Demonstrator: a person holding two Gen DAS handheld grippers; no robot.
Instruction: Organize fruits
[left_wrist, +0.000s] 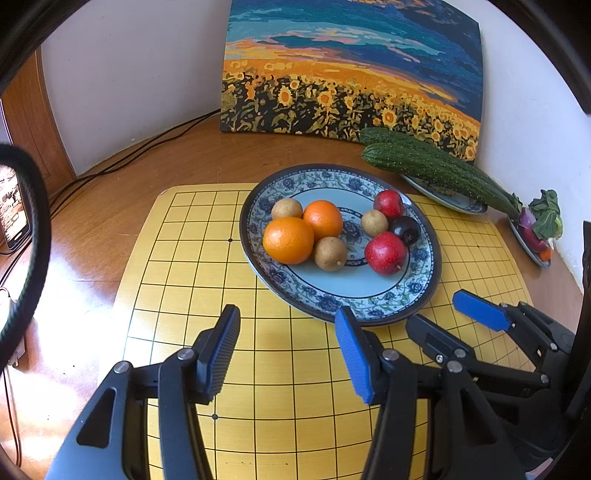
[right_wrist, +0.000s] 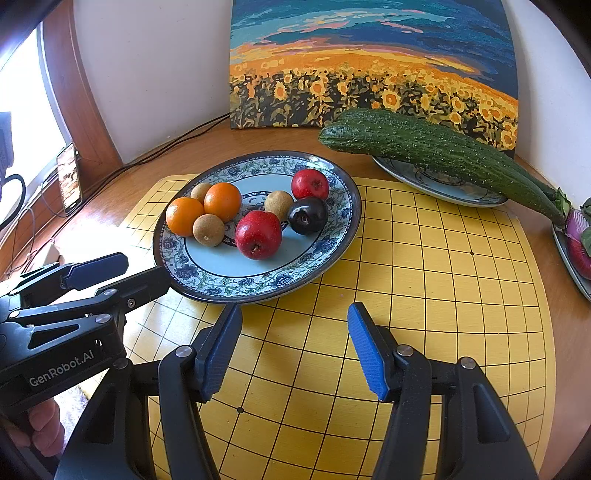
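Both grippers hover low over the yellow grid board, jaws spread, nothing between them.

Left gripper: the blue patterned plate sits straight ahead, its near rim just past the fingertips. On the plate, ahead and slightly left: two oranges touching each other, with two small brown fruits against them, one in front, one behind. Ahead and right: a big red apple, a dark plum just behind it, a third brown fruit and a smaller red apple further back. The right gripper shows at this one's right, near the plate's rim.

Right gripper: the same plate lies ahead and left, with its rim just beyond the left fingertip. The big red apple is the closest fruit, the plum right of it, the oranges further left. The left gripper comes in from the left, one finger touching or just at the plate's rim; can't tell which.

Far ahead and right: a cucumber across a second plate, by the surface's back edge. A third plate with red onion sits hard right. A sunflower painting leans on the wall behind.
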